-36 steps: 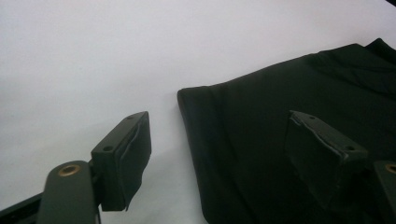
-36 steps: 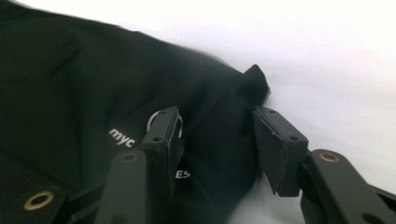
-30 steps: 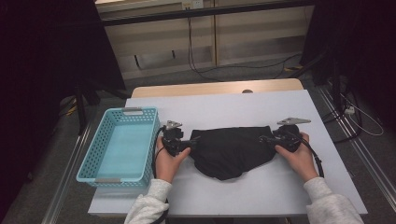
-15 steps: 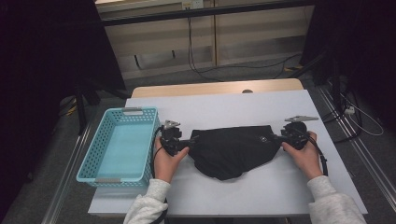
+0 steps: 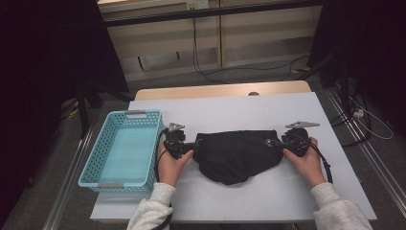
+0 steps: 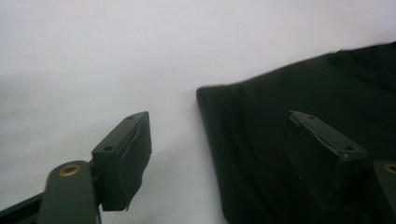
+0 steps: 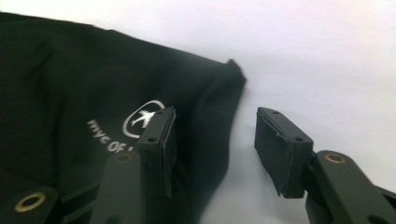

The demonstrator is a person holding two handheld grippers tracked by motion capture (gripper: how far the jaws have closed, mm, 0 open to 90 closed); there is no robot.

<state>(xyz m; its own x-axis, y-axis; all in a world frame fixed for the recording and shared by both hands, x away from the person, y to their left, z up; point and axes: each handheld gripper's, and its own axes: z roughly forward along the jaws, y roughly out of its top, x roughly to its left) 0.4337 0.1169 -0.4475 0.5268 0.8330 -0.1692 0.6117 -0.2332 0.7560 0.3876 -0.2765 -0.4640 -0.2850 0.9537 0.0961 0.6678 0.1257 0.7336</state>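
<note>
A black cloth (image 5: 237,153) lies flat on the white table (image 5: 230,112), between my two grippers. At its left end is my left gripper (image 5: 191,145), open. In the left gripper view the left gripper (image 6: 224,149) straddles the cloth's (image 6: 261,154) corner, one jaw over the fabric and one over bare table. At the right end my right gripper (image 5: 274,142) is open too. In the right gripper view the right gripper (image 7: 217,144) straddles the cloth's (image 7: 70,79) edge beside a white printed logo (image 7: 140,119). Neither gripper pinches the fabric.
A light blue plastic basket (image 5: 143,114) stands empty at the table's left side, close to my left hand. A wooden table strip (image 5: 220,90) lies beyond the far edge, with cables on the floor behind. Dark stands flank both sides.
The right hand drew outward to the right and then came back a little toward the cloth. The left hand stayed in place. The cloth's right end has settled slightly inward.
</note>
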